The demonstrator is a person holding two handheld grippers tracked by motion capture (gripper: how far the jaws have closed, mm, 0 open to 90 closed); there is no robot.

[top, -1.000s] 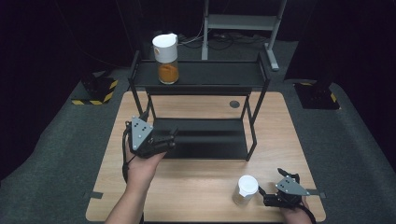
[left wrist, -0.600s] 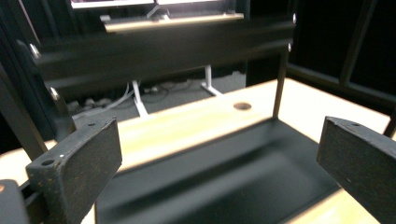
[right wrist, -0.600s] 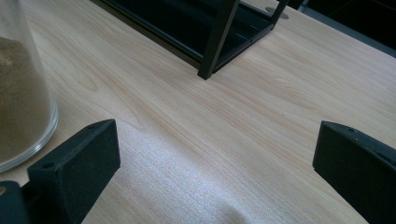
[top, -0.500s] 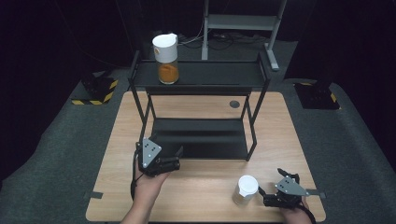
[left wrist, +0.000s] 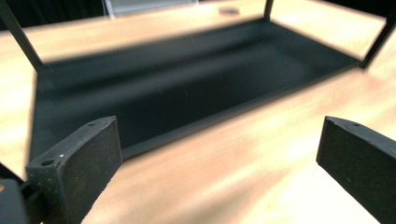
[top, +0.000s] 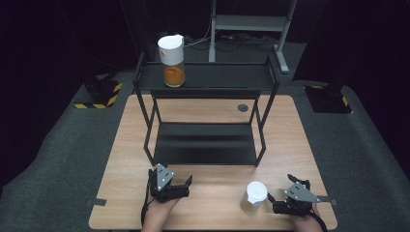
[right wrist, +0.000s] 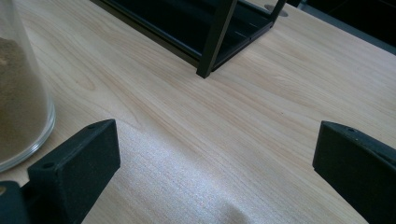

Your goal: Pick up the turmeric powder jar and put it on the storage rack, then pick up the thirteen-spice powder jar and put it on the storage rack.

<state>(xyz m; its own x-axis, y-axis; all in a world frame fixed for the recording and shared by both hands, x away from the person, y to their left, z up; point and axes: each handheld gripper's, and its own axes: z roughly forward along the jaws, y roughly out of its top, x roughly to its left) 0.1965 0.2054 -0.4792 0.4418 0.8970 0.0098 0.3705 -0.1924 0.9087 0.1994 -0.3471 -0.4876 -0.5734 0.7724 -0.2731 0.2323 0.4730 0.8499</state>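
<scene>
Two claws agape — right claw (right wrist: 217,172) beside sand-filled jar (right wrist: 18,93), its white lid (top: 256,191) clear from above.

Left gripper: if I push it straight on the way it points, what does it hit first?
Probably the rack's bottom shelf. The left gripper, open, faces across bare table toward the shelf's front edge. Nothing stands between them, though blur makes depth and height uncertain; it could pass just above the shelf.
</scene>
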